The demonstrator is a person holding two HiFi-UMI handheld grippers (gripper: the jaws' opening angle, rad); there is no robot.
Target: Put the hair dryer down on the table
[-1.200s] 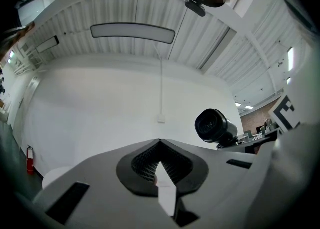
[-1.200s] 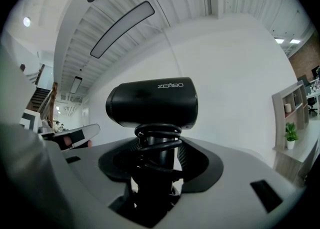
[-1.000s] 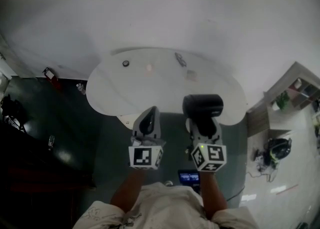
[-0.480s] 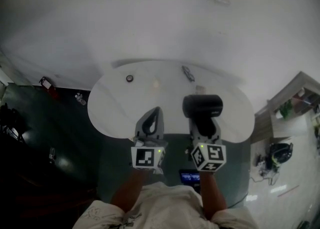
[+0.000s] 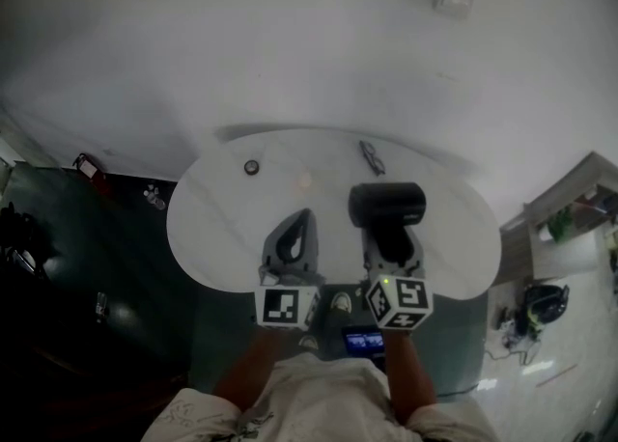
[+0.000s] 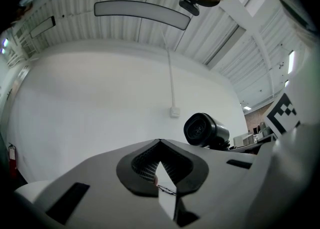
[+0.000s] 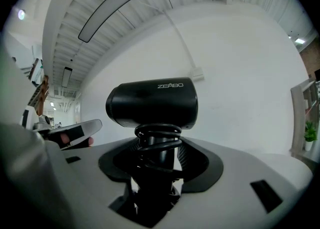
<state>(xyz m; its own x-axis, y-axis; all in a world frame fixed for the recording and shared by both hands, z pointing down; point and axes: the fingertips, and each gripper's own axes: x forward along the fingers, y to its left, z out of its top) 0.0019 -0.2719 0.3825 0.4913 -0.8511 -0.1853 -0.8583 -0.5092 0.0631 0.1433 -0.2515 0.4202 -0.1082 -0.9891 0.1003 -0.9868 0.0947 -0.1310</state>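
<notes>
White wall rises behind the oval white bench, with dark floor to its left. Your right claw is pinching the black hair dryer by its handle. The cord is coiled round that handle just above the jaws, and the barrel sits crosswise on top. The dryer hangs over the near right part of the bench, not set down. Just left of it, your left claw has its jaws pressed together with nothing between them. On the bench's far side lie a small round thing at the left and a small dark thing further right.
</notes>
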